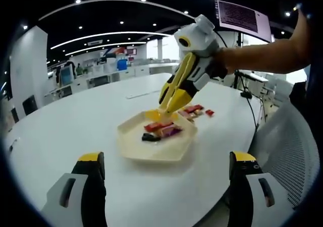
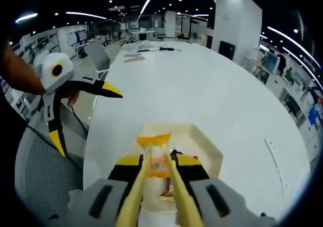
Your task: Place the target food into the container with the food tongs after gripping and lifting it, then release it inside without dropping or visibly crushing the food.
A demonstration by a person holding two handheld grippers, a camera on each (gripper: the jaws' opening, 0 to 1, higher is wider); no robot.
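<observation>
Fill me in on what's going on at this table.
A person holds a gripper in each hand. The right gripper squeezes yellow food tongs, and the tongs pinch an orange snack packet just over a cream tray on the white table. Several other wrapped snacks already lie in the tray, and a few more snacks sit on the table beyond it. The left gripper waits nearby, its jaws apart and holding nothing.
</observation>
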